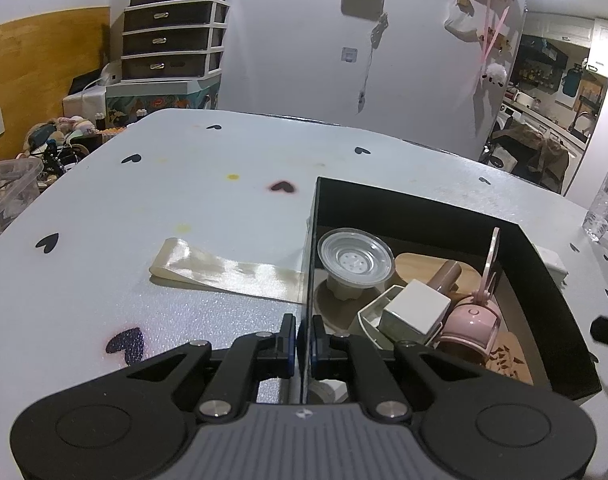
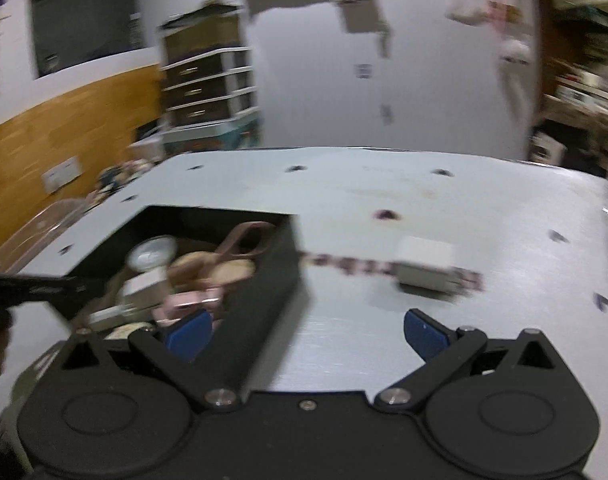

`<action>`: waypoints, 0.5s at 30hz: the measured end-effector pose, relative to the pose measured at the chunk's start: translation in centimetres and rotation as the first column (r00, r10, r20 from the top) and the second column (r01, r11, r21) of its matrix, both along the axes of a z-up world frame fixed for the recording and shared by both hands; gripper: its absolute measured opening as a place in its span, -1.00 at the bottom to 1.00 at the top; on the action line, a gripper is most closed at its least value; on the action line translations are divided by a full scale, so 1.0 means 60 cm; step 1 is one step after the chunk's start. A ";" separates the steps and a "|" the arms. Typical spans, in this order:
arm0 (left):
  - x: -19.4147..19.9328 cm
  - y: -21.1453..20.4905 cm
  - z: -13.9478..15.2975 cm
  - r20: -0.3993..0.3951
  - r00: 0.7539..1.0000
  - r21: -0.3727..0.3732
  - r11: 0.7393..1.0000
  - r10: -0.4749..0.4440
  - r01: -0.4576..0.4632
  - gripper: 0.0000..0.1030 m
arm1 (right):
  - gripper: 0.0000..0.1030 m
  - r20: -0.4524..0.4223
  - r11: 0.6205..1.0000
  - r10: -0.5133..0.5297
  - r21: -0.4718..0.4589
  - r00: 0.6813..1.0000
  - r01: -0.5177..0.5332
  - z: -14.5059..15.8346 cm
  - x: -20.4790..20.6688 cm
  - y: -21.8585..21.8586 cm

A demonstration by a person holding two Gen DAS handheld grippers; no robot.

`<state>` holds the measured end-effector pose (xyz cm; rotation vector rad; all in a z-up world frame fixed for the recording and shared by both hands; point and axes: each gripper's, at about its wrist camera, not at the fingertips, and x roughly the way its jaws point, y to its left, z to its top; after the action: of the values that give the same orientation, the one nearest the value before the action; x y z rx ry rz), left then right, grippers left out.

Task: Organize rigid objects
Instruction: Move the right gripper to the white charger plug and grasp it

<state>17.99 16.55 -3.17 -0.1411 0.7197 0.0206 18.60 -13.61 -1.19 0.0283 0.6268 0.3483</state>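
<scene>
A black box sits on the white table and holds a clear round dish, a white cube, a pink mug, a pink-handled tool and a wooden board. My left gripper is shut on the box's thin left wall. My right gripper is open and empty, straddling the box's right wall. The right wrist view is blurred. A white block lies on a patterned ribbon to the right of the box.
A cream satin ribbon lies on the table left of the box. A clear water bottle stands at the far right edge. A clear plastic bin and a drawer unit stand beyond the table's left side.
</scene>
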 end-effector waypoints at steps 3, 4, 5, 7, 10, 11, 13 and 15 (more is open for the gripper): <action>0.001 0.000 0.000 -0.001 1.000 0.000 1.000 0.000 0.000 -0.87 | 1.00 0.013 0.993 -0.114 -0.009 0.993 0.114 -0.011 0.013 -0.026; 0.001 -0.001 0.000 -0.001 1.000 0.000 1.000 0.000 0.000 -0.87 | 1.00 0.017 0.989 -0.150 -0.010 0.989 0.150 -0.015 0.020 -0.032; 0.000 -0.001 0.000 -0.001 1.000 0.000 1.000 0.000 0.000 -0.87 | 1.00 0.020 0.983 -0.181 -0.007 0.983 0.181 -0.018 0.026 -0.038; 0.001 0.000 0.000 -0.001 1.000 -0.002 1.000 0.001 -0.001 -0.87 | 1.00 0.012 0.968 -0.249 -0.010 0.968 0.249 -0.025 0.041 -0.046; 0.001 0.000 -0.001 -0.003 1.000 -0.005 1.000 0.001 -0.001 -0.87 | 1.00 0.034 0.959 -0.282 -0.032 0.959 0.283 -0.033 0.060 -0.050; 0.002 0.000 -0.002 -0.003 1.000 -0.004 1.000 0.001 -0.001 -0.87 | 1.00 0.029 0.958 -0.283 -0.033 0.959 0.284 -0.035 0.069 -0.051; 0.002 0.000 -0.002 -0.003 1.000 -0.005 1.000 0.001 -0.001 -0.87 | 1.00 -0.008 0.958 -0.286 -0.030 0.958 0.286 -0.041 0.093 -0.051; 0.002 0.000 -0.002 -0.003 1.000 -0.005 1.000 0.000 0.000 -0.87 | 1.00 -0.055 0.958 -0.285 -0.002 0.957 0.285 -0.047 0.121 -0.053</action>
<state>18.09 16.55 -3.26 -0.1456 0.7223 0.0195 25.86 -16.80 -3.99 0.1329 0.6658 0.0695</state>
